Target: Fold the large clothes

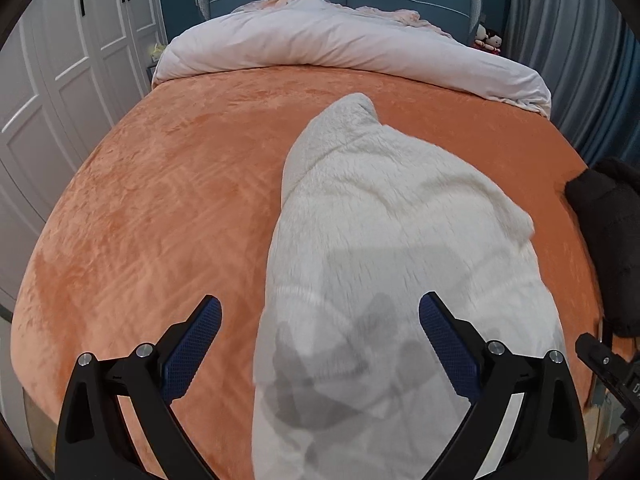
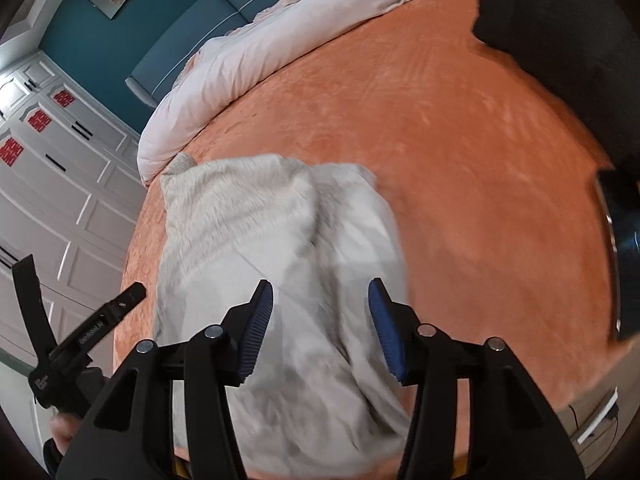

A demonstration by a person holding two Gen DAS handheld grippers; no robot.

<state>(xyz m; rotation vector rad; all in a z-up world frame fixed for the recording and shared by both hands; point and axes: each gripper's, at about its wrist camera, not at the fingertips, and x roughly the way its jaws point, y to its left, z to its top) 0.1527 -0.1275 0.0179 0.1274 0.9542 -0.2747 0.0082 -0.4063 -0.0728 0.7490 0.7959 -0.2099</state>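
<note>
A white fleece garment (image 1: 392,248) is seen lying folded on the orange bed (image 1: 168,200), while the left gripper (image 1: 320,344) and right gripper (image 2: 320,328) are held open and empty above it.

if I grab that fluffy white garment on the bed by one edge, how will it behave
The white garment looks like thick fleece lying in soft folds on the orange blanket, so it would probably droop and unfold rather than hold shape. Its pile looks grippy, so it likely won't slip from the pads. It seems bulky, perhaps light for its size.
</note>
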